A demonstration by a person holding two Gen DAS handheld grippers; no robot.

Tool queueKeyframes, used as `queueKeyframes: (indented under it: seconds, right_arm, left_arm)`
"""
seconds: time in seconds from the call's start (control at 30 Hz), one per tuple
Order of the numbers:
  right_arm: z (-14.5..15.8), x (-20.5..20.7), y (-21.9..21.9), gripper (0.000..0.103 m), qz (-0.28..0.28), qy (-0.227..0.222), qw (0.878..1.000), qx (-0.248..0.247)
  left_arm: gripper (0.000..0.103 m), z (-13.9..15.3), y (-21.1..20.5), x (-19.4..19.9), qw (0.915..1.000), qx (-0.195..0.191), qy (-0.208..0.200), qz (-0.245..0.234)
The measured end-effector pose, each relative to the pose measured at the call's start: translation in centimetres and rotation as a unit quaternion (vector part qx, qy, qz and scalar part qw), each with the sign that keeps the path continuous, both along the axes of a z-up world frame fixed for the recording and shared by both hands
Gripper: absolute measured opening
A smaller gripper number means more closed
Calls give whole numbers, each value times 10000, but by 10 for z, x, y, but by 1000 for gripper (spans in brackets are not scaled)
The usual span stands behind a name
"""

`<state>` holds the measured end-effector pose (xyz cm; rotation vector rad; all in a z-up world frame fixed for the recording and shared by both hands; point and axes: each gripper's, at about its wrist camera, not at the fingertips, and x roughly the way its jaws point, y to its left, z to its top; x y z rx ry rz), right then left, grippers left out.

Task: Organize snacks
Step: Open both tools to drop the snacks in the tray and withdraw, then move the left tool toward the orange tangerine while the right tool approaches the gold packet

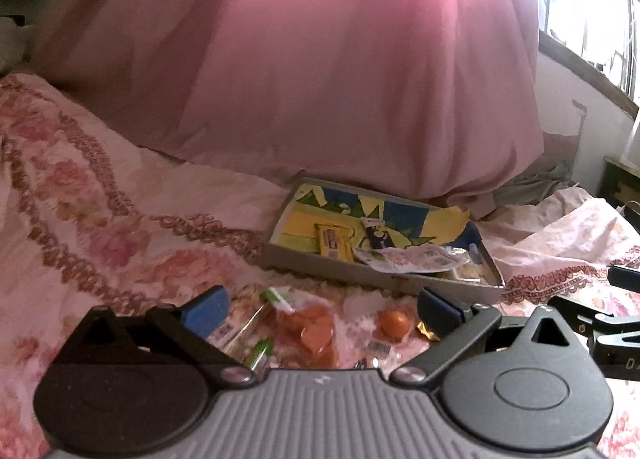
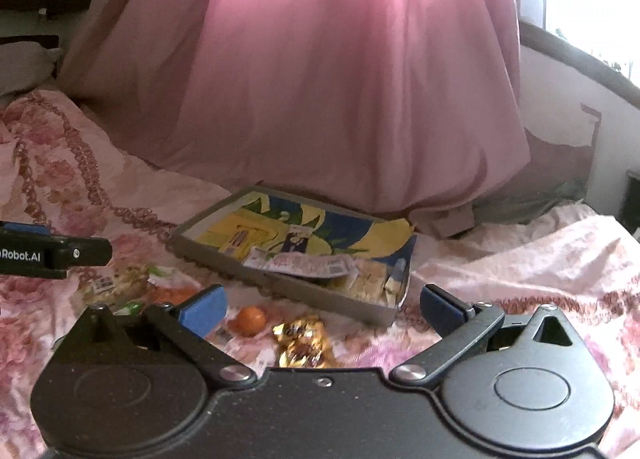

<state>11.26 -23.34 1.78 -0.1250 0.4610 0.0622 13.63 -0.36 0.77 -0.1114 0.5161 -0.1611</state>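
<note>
A shallow grey tray (image 1: 340, 277) with a yellow and blue lining lies on the floral bedspread and holds several snack packets; it also shows in the right wrist view (image 2: 280, 289). In front of it lie loose snacks: a clear bag of orange candies (image 1: 312, 325), a small orange ball (image 1: 395, 324) (image 2: 250, 321) and gold-wrapped sweets (image 2: 304, 341). My left gripper (image 1: 323, 309) is open and empty, low over the orange candy bag. My right gripper (image 2: 323, 309) is open and empty, low over the gold sweets, just short of the tray.
A large pink curtain or drape (image 1: 340, 67) hangs right behind the tray. The floral bedspread (image 1: 80, 199) rises in folds at left and right. A window (image 1: 592, 11) is at the far right. Each gripper shows at the edge of the other's view.
</note>
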Motion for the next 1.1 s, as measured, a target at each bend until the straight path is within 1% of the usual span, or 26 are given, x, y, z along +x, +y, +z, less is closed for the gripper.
queueKeyframes:
  seconds: [0.13,0.37,0.43,0.53,0.63,1.1]
  right_arm:
    - [-6,-22,2,102,13,201,9997,167]
    - [-11,-51,6,102,-71,476,9977,472]
    - [-12,-57,8,102,-51,506,9975,494]
    - [-13,-63,10,102,-80,605,9970,471]
    - [-15,-69,12,102,-101,682,9966,442]
    - [-18,-64,8,102,-245,871,9946,513]
  left_arm:
    - [103,-3,1,-27,9998,204,-21,70]
    - [103,-13,2,-61,9987,384,283,181]
    - [103,-16,2,-70,9988,345,299,158]
    - [103,-16,-1,-79,9982,525,269,126]
    - [103,-15,-4,-84,9976,631,248,160]
    - [103,-19,-3,-79,9966,676,429,207]
